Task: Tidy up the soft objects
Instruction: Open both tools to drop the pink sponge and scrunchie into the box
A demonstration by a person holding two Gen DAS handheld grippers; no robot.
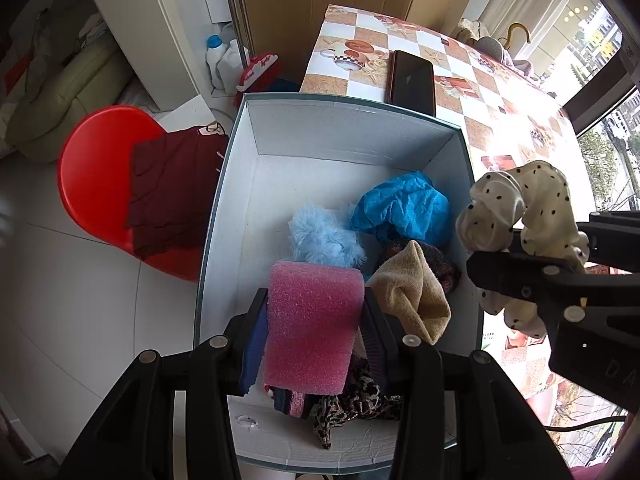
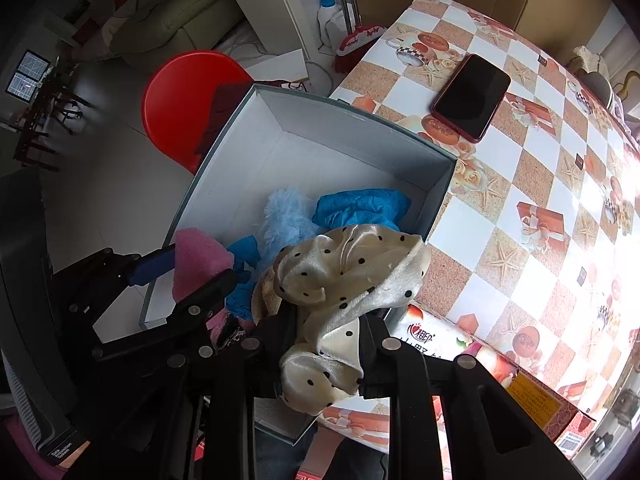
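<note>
My left gripper (image 1: 314, 304) is shut on a pink foam sponge (image 1: 310, 326) and holds it over the near end of an open white box (image 1: 340, 136). My right gripper (image 2: 332, 320) is shut on a cream polka-dot scrunchie (image 2: 348, 276), held above the box's right wall; the scrunchie also shows in the left wrist view (image 1: 524, 216). Inside the box lie a blue crumpled cloth (image 1: 404, 204), a light blue fluffy piece (image 1: 324, 236), a tan knit piece (image 1: 416, 292) and a leopard-print fabric (image 1: 352, 400).
The box stands on a table with a checkered cloth (image 2: 520, 208). A dark phone (image 2: 472, 96) lies beyond the box. A printed carton (image 2: 500, 372) sits near the table's front. A red chair (image 1: 100, 176) with a maroon garment (image 1: 172, 184) stands left of the box.
</note>
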